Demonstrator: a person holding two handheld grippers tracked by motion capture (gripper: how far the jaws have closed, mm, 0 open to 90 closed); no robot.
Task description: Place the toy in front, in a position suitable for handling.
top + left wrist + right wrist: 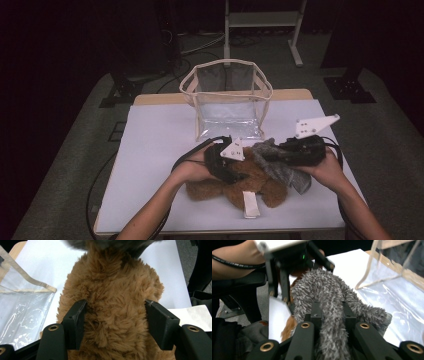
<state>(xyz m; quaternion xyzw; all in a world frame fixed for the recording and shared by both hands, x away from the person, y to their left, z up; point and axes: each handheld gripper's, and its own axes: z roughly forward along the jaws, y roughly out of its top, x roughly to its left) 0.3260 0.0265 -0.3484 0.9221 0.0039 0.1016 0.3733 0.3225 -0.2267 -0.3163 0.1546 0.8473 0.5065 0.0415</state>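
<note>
Left tool point(116, 322) clamps the fluffy brown plush toy point(115, 300); right tool point(331, 315) grips grey fuzzy cloth point(324, 292) atop it, near the clear plastic bag point(227, 100).

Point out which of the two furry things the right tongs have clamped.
The grey shaggy piece: the right tongs are shut on it. The brown plush toy sits between the left tongs instead.

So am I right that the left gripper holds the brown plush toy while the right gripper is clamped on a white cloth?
Not quite: the cloth is grey, not white. The right gripper view shows the right gripper shut on a fuzzy grey cloth. The rest stands: the left gripper has its jaws on either side of the brown plush toy.
</note>
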